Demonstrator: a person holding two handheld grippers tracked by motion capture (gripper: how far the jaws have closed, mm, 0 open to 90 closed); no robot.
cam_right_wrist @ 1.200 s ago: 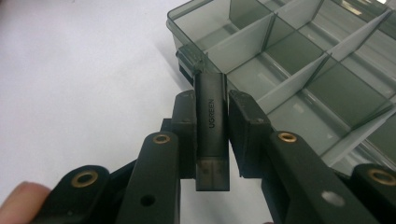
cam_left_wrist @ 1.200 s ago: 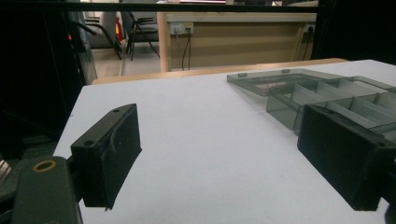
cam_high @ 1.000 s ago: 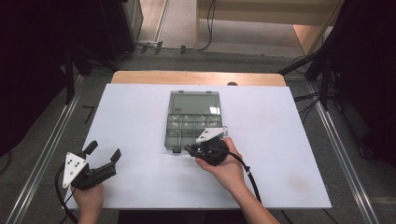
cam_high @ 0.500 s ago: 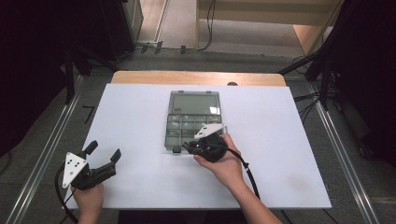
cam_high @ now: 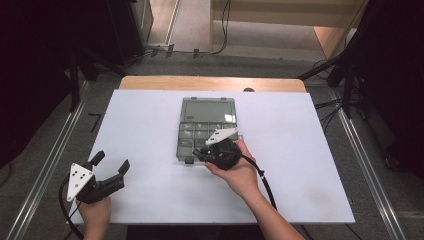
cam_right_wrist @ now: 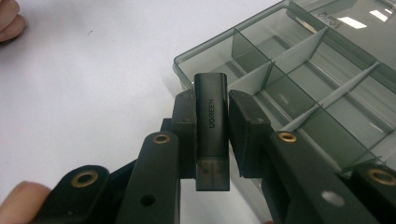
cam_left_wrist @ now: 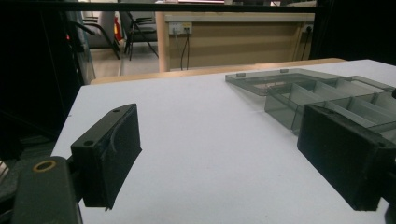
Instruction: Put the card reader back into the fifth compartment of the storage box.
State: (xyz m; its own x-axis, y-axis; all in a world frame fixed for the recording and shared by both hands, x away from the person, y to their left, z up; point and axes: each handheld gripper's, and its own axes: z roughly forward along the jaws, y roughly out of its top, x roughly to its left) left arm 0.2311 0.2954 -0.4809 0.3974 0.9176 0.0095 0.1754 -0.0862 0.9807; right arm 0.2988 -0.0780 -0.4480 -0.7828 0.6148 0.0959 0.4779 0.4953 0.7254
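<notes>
The left gripper [cam_left_wrist: 219, 154] looks level across the white table [cam_left_wrist: 196, 121], its two black jaws standing wide apart with nothing between them but bare tabletop. Ahead of the right-hand jaw, and partly hidden behind it, lies a smoky clear compartment box [cam_left_wrist: 327, 100], its dividers showing as thin upright walls. Its lid [cam_left_wrist: 275, 79] lies open flat beyond it, farther from the jaws. The nearest compartments seem empty, though the jaw covers part of them. Past the table's far edge stands a wooden counter [cam_left_wrist: 238, 42].
</notes>
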